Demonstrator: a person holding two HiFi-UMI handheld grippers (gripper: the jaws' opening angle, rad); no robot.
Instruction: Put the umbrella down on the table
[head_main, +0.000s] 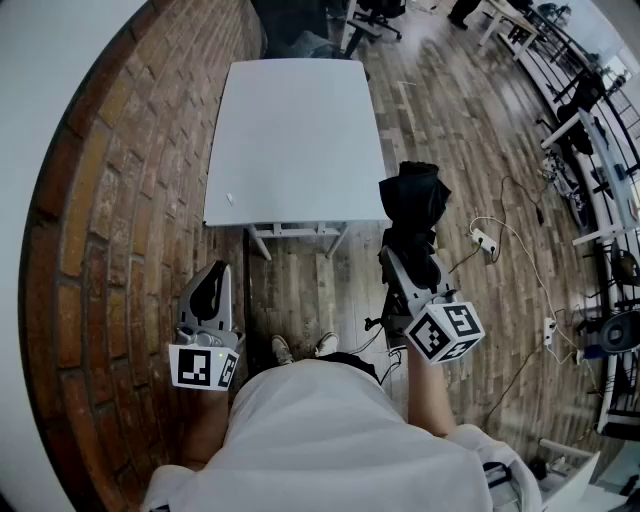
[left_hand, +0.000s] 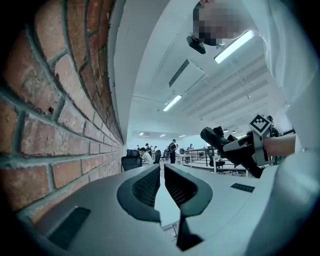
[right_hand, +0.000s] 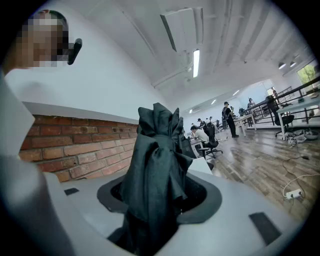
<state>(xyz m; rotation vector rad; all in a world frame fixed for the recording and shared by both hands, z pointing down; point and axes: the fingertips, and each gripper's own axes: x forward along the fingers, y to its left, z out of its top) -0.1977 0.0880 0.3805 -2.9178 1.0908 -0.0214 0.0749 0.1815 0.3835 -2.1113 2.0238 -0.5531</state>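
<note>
A folded black umbrella (head_main: 412, 200) sticks forward out of my right gripper (head_main: 410, 256), whose jaws are shut on its bundled fabric. It hangs over the wooden floor, just right of the near right corner of the white table (head_main: 295, 140). In the right gripper view the umbrella (right_hand: 155, 160) fills the gap between the jaws of the right gripper (right_hand: 159, 194) and stands up in front of the camera. My left gripper (head_main: 212, 285) is at the lower left, beside the brick wall, short of the table. Its jaws are together with nothing between them, as the left gripper view shows (left_hand: 161, 172).
A brick wall (head_main: 130, 150) runs along the left of the table. On the floor to the right lie a power strip (head_main: 483, 240) and cables. An office chair (head_main: 375, 15) stands beyond the table's far end, and desks (head_main: 600, 150) line the right side.
</note>
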